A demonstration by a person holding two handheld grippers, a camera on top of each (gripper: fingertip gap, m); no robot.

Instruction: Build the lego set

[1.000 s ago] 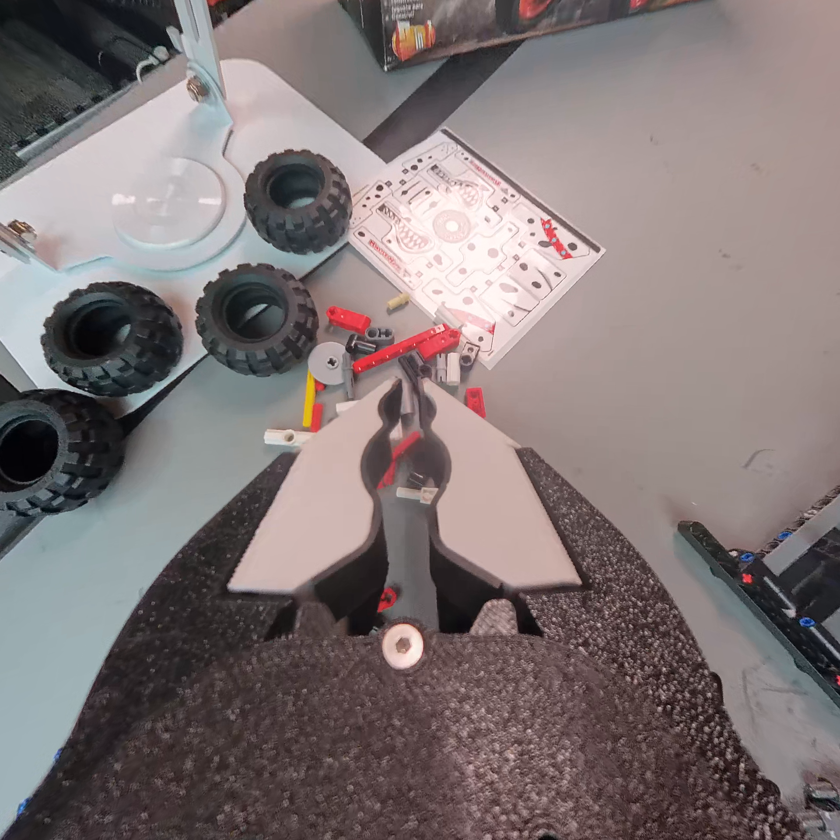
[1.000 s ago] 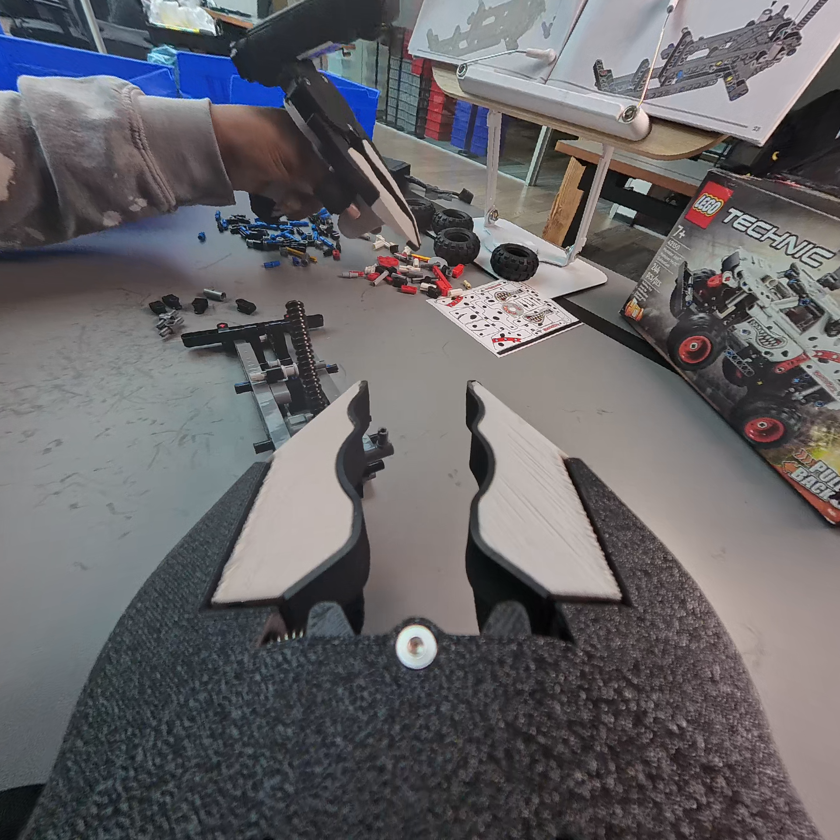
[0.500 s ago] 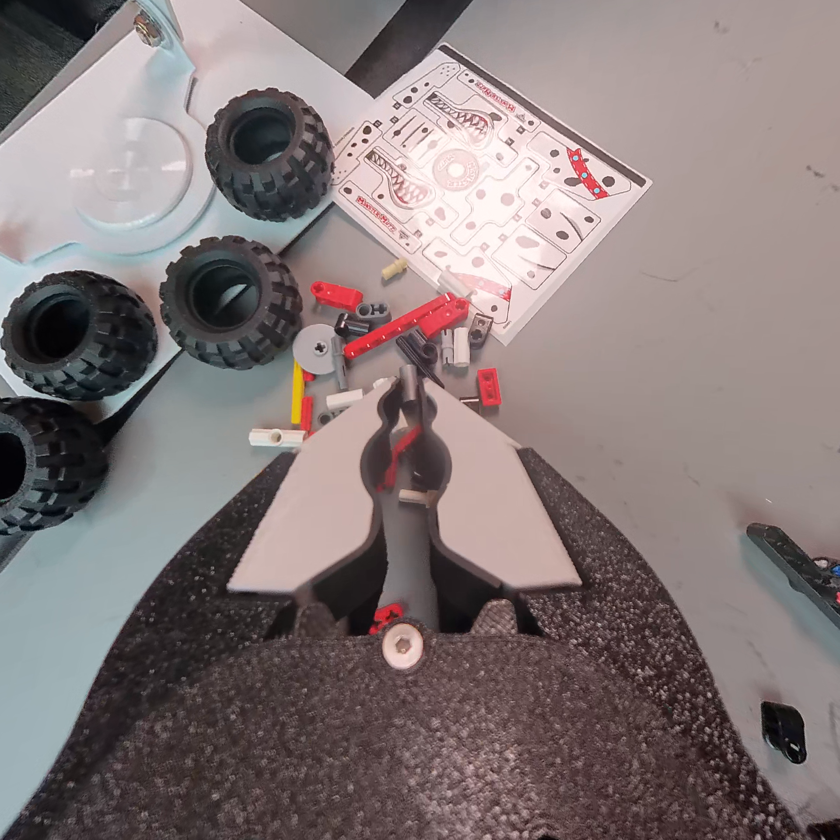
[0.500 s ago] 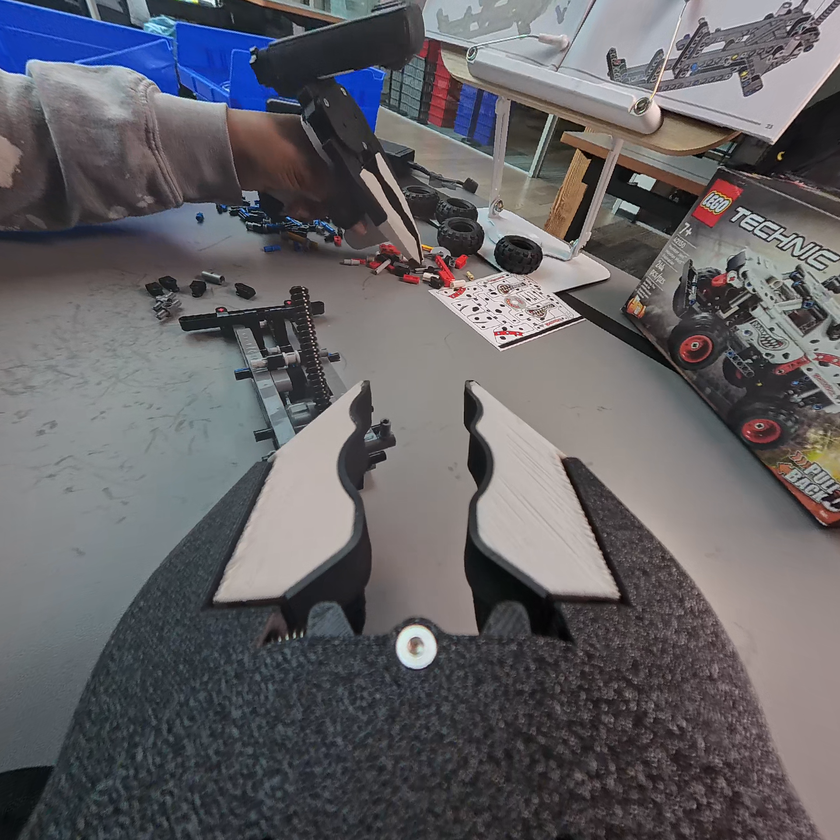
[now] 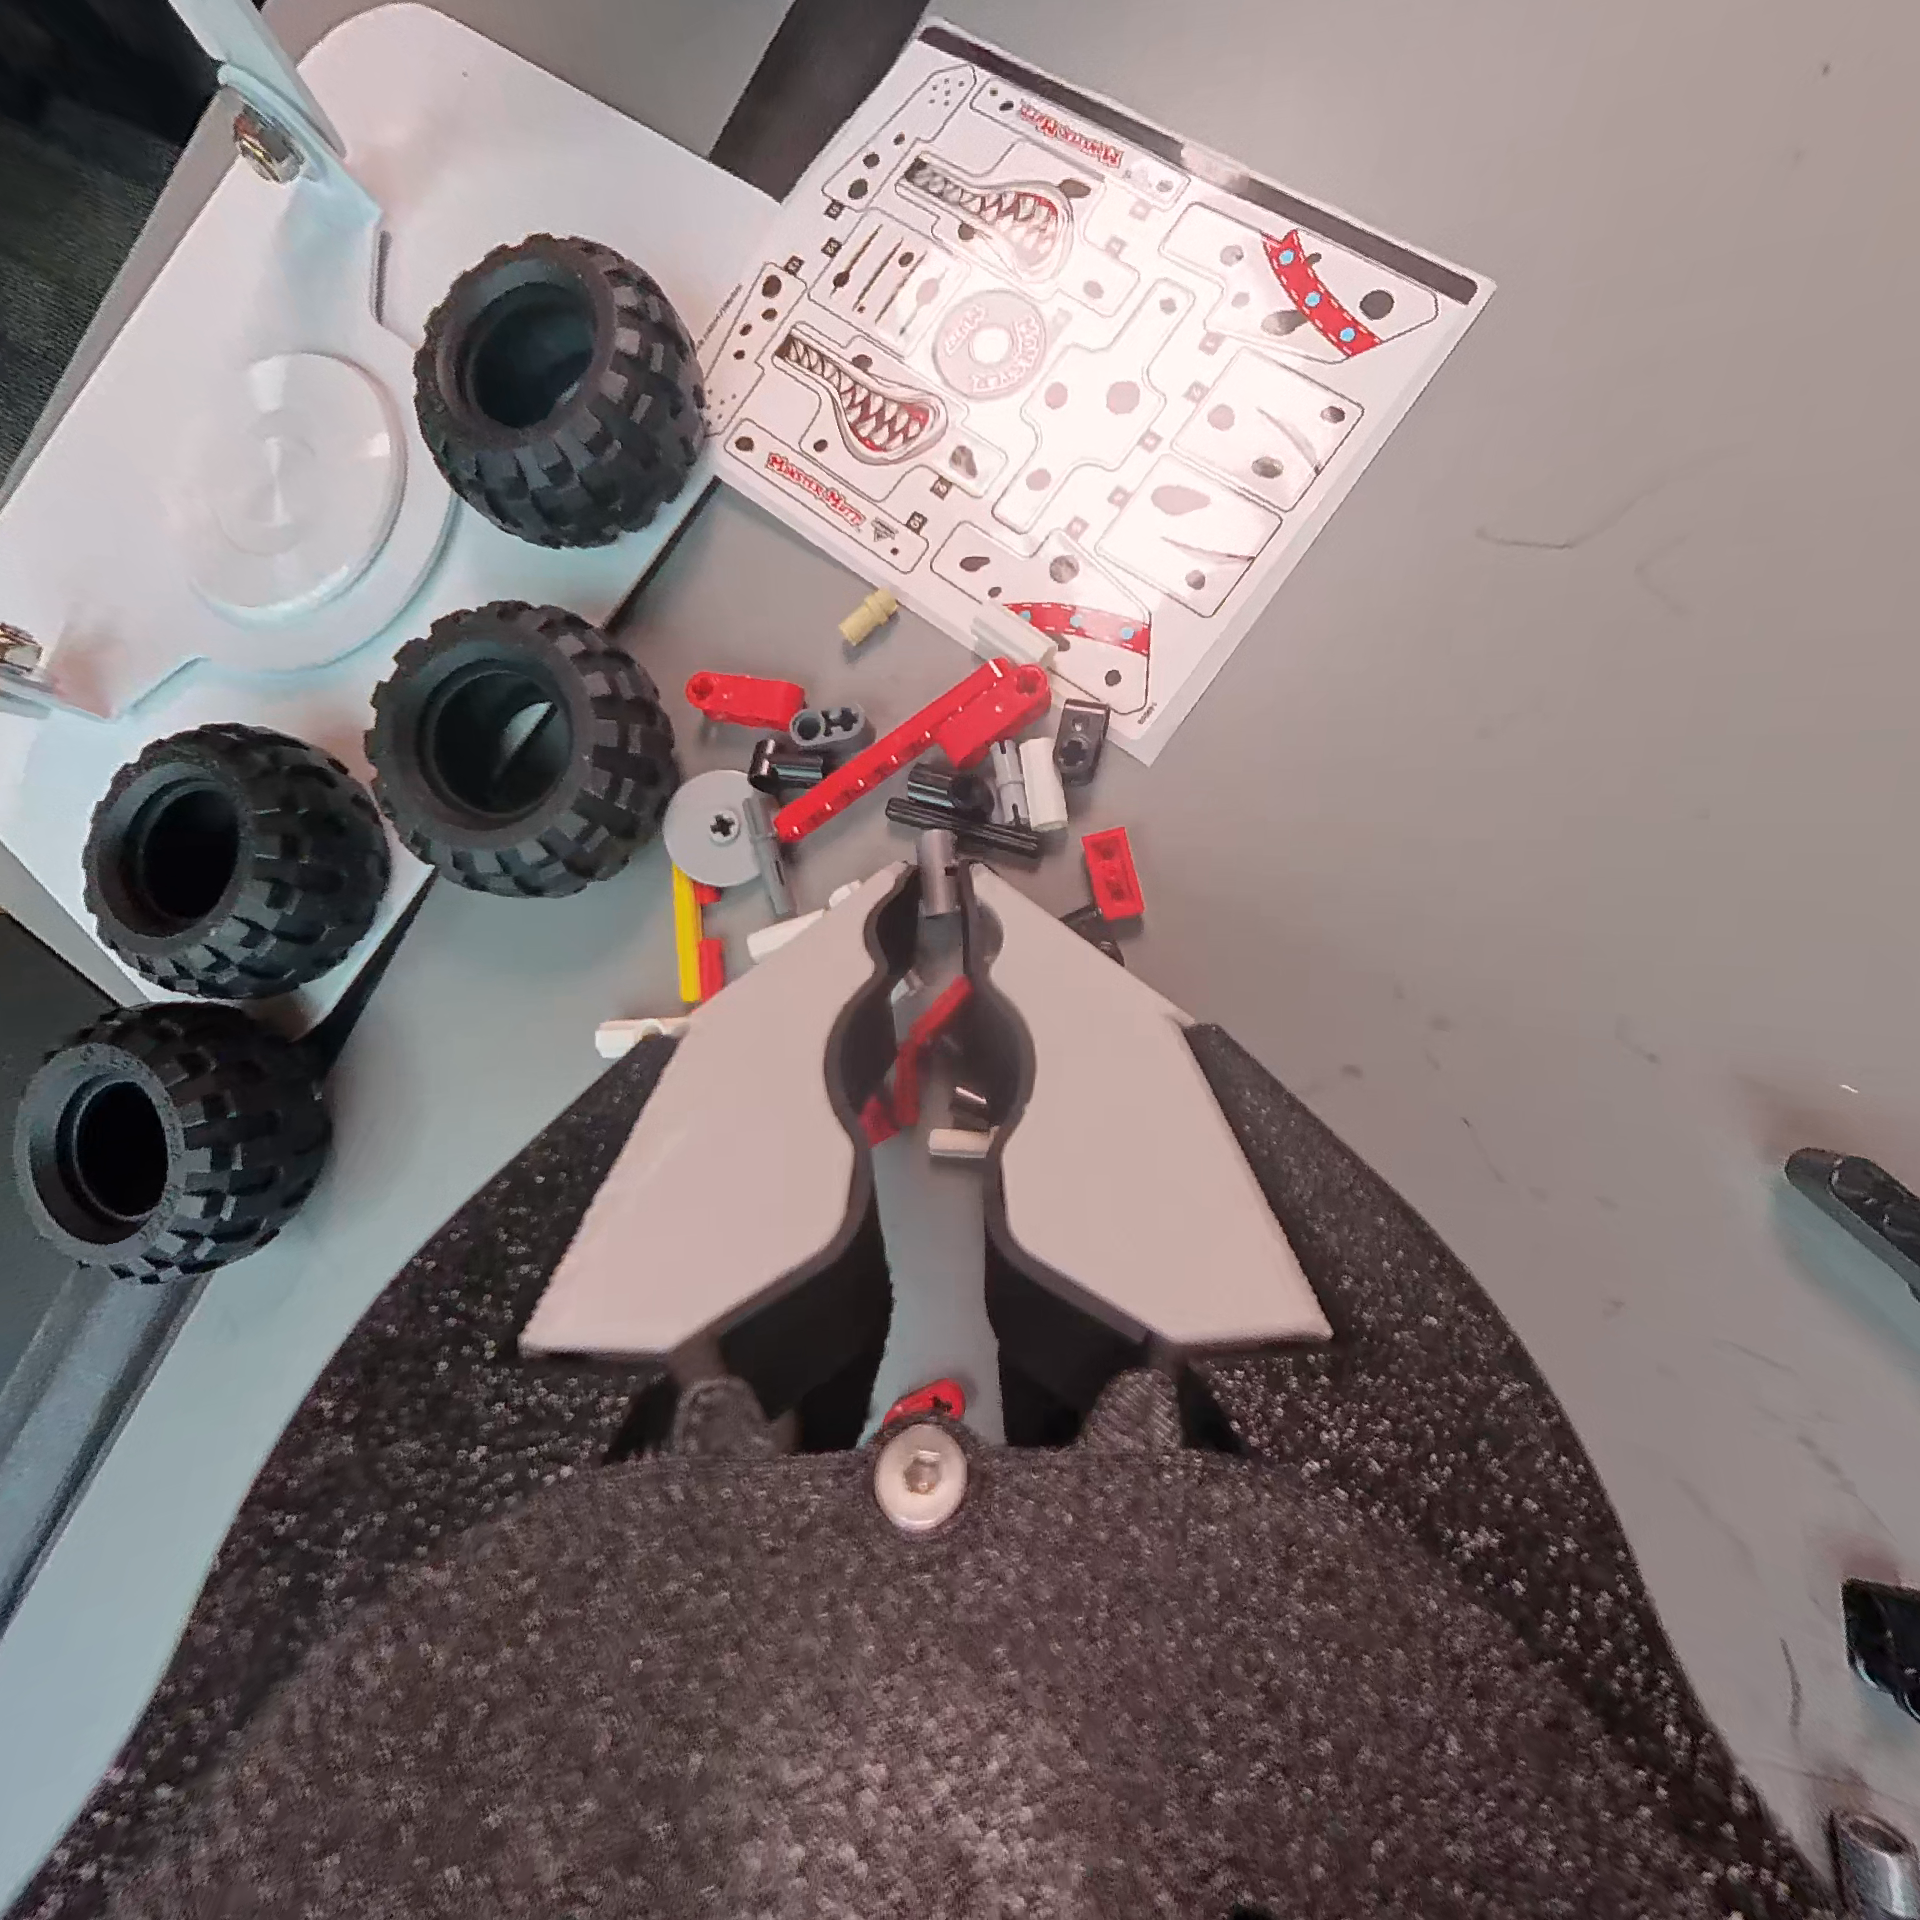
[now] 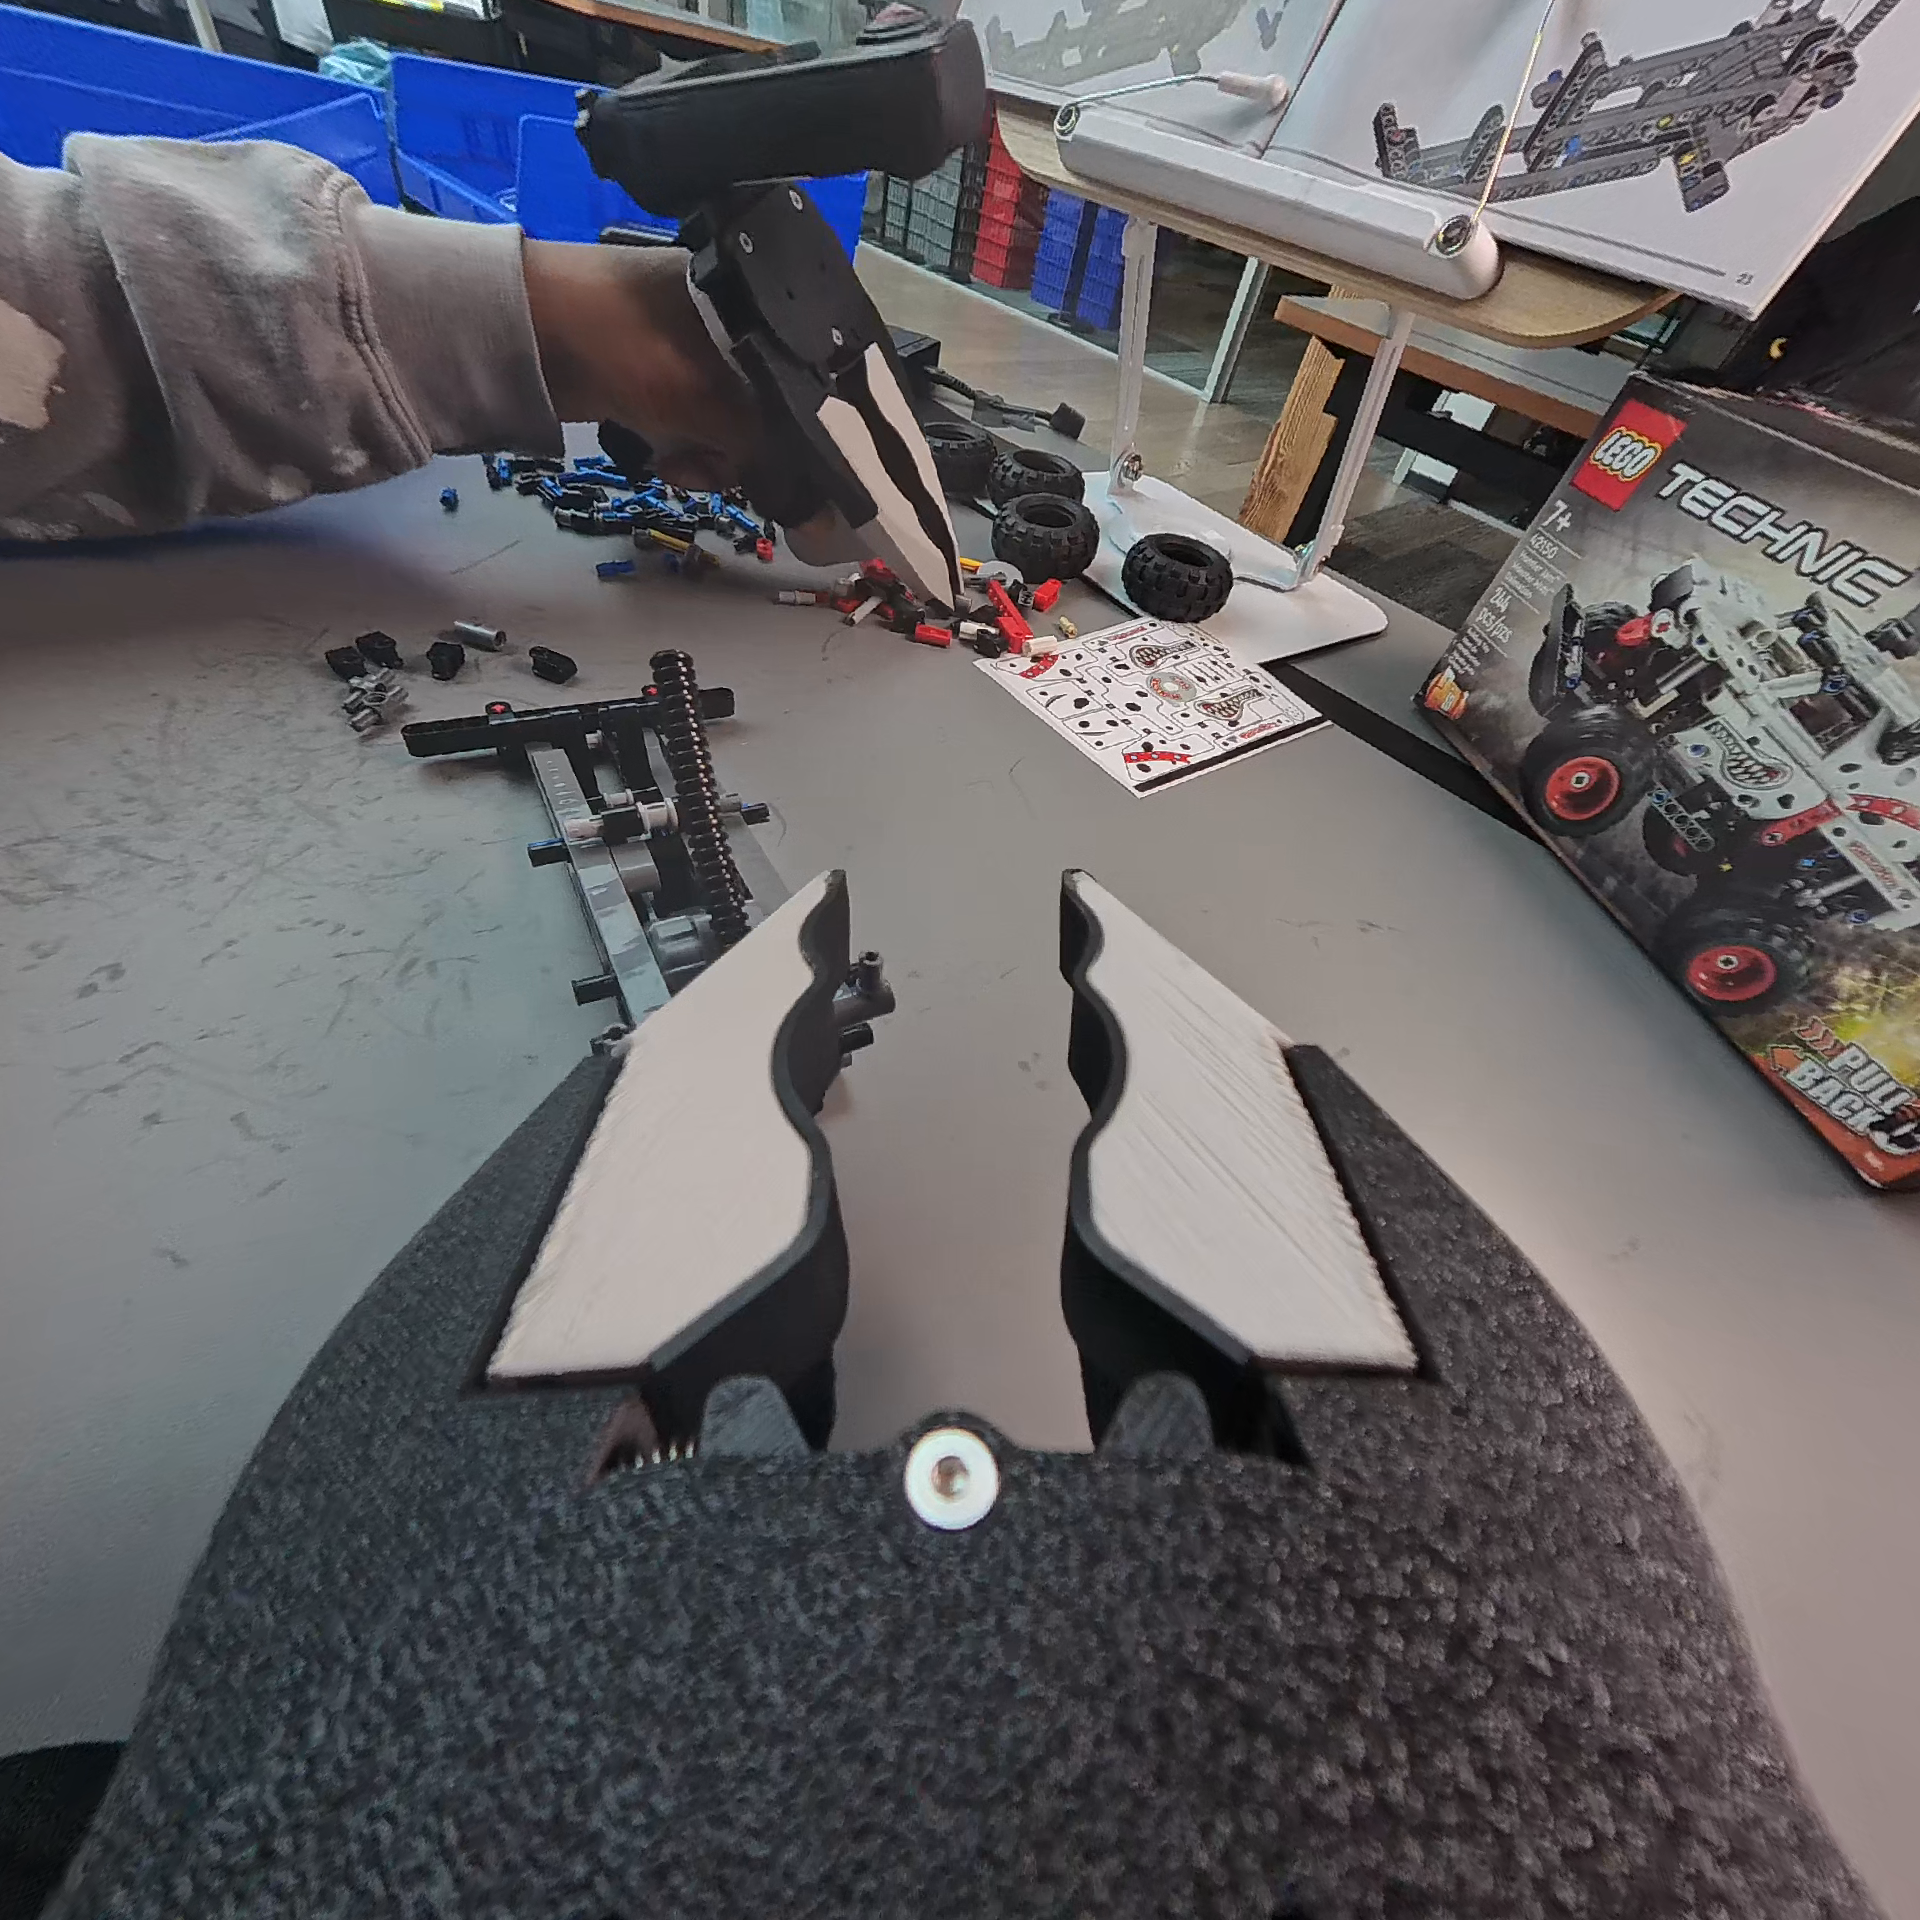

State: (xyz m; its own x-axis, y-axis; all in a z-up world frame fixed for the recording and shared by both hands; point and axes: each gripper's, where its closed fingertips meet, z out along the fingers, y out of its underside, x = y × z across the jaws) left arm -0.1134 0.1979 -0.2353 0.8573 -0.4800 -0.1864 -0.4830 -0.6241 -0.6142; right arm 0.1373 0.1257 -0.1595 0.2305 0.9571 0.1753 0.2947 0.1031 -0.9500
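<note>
Left wrist view: left gripper (image 5: 940, 883) jaws pinching a small grey connector (image 5: 935, 868) at the tips, over the loose parts pile (image 5: 914, 769) nr the sticker sheet (image 5: 1091, 364). Four black tires (image 5: 561, 390) sit by the white stand base (image 5: 156, 416). Right gripper (image 6: 951, 883) jaws spread, empty, just beside the part-built chassis (image 6: 665, 821) mid-table.

A scuffed grey counter (image 6: 260, 935) fills the foreground. Beyond its far edge stand blue bins (image 6: 208, 114), a wooden table (image 6: 1455, 343) and pale floor (image 6: 1039, 312).
</note>
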